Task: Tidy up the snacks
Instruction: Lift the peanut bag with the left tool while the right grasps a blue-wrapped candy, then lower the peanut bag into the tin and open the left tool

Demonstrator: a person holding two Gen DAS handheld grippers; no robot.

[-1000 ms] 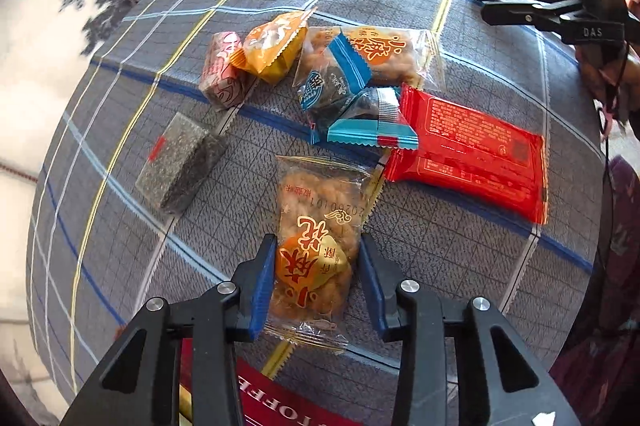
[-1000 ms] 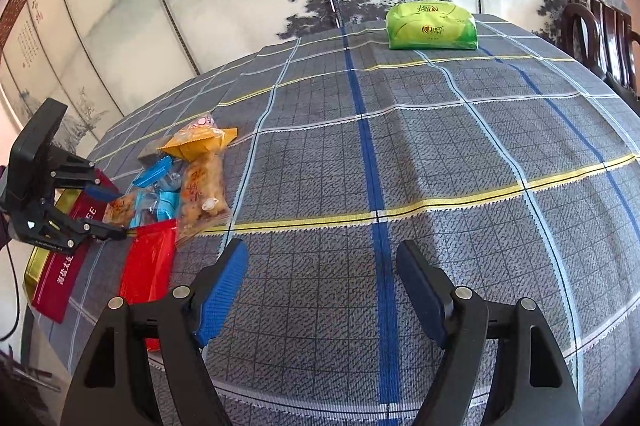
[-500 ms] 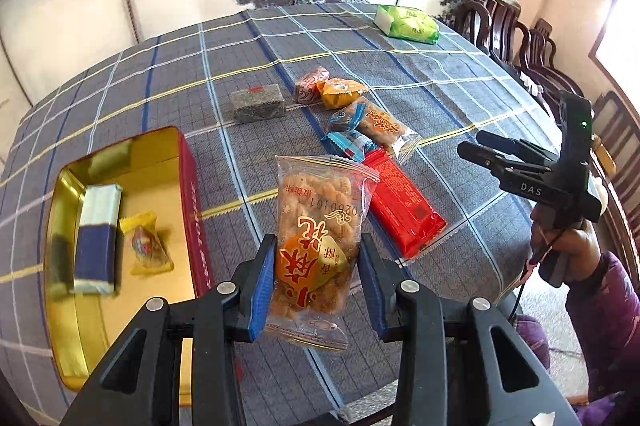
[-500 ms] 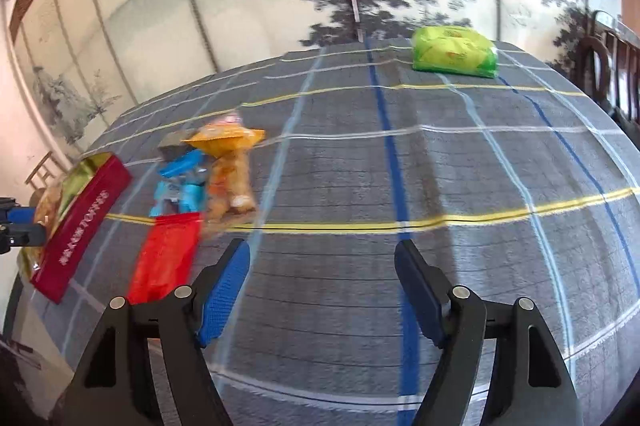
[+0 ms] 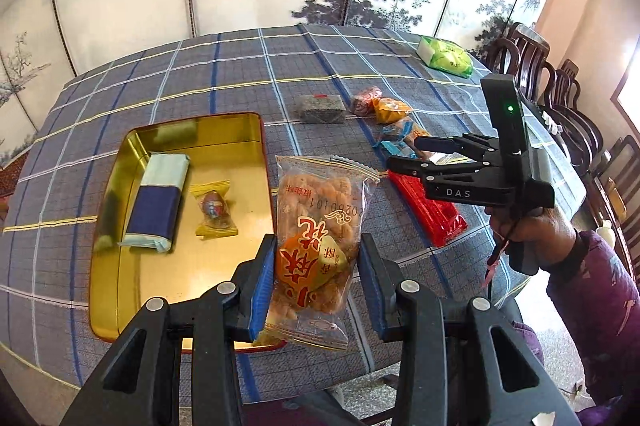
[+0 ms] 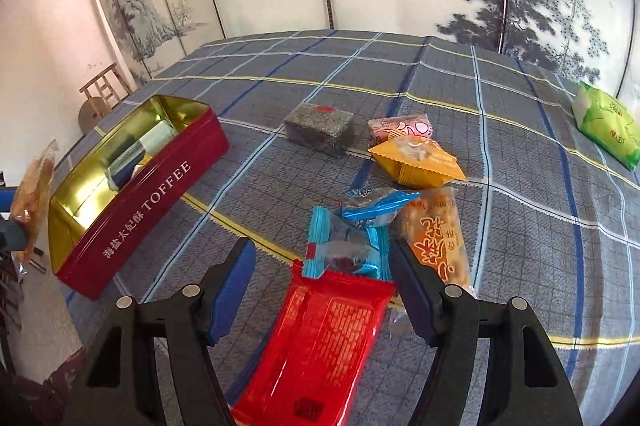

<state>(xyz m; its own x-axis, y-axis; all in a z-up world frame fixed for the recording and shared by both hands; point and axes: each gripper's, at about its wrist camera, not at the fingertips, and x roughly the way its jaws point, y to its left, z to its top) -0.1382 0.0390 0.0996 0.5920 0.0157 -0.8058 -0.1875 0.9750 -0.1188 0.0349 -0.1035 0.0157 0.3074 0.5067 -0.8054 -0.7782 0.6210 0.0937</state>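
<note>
My left gripper [image 5: 316,290] is shut on a clear bag of fried twists [image 5: 320,218] with an orange label, held in the air by the right rim of the open gold toffee tin [image 5: 224,149]. In the tin lie a blue-and-white pack [image 5: 156,201] and a yellow-wrapped candy [image 5: 214,209]. My right gripper [image 6: 322,258] hovers over the snack pile, its jaws closing. A blue-wrapped snack [image 6: 344,246] and the top of a red packet [image 6: 320,338] lie between the fingers, untouched by the pads. A second twist bag [image 6: 436,238] lies just right of them.
Farther back lie a grey block [image 6: 320,127], a pink pack [image 6: 400,126] and an orange pack [image 6: 416,159]. A green pack [image 6: 608,125] sits at the far right. The tin's red wall [image 6: 152,201] stands left. Chairs [image 5: 560,93] line the table's right side.
The left gripper lifted the twist bag off the cloth and swung it over beside the tin. The right gripper moved from bare cloth to the snack pile, its jaws narrowing.
</note>
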